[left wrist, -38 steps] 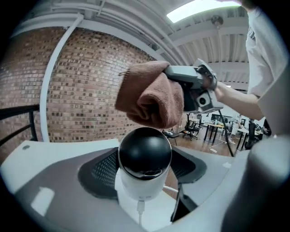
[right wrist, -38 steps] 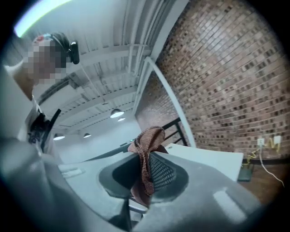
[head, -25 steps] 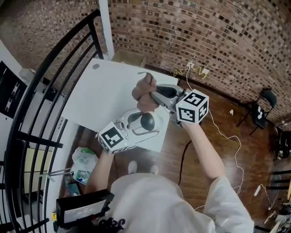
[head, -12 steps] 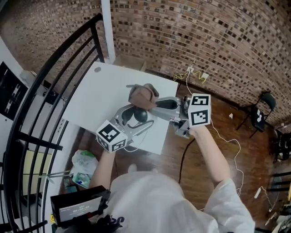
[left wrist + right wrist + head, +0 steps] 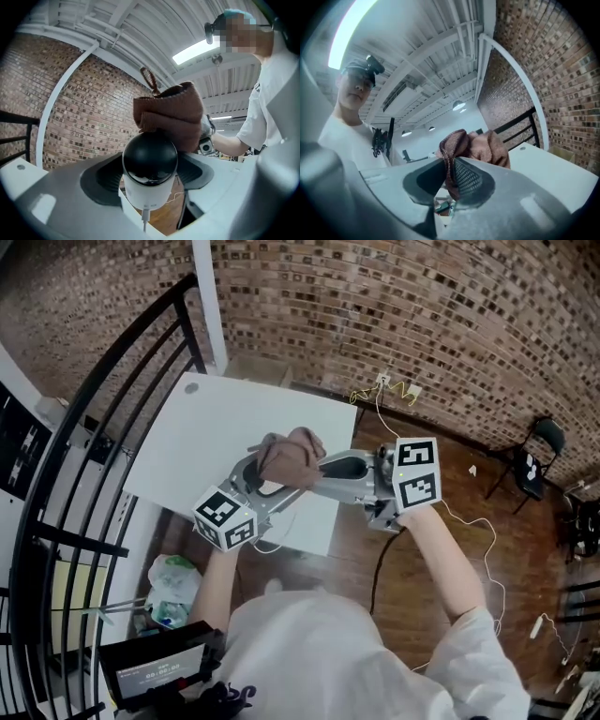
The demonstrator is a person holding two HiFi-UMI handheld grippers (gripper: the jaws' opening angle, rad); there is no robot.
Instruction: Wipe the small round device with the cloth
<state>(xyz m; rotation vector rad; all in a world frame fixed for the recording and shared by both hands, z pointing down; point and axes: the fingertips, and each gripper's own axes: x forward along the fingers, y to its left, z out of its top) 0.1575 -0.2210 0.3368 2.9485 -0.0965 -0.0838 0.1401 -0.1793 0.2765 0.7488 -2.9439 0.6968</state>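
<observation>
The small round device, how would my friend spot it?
Look over the white table, where the left gripper holds the small round device up. It sits just under the brown cloth: a white body with a shiny black dome.

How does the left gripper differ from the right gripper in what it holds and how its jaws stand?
The left gripper holds the small round device; the right gripper holds the brown cloth. The left gripper's jaws stand wide around the device; the right gripper's are nearly together on a fold of cloth. Both grip something, and the cloth touches the device's top.
</observation>
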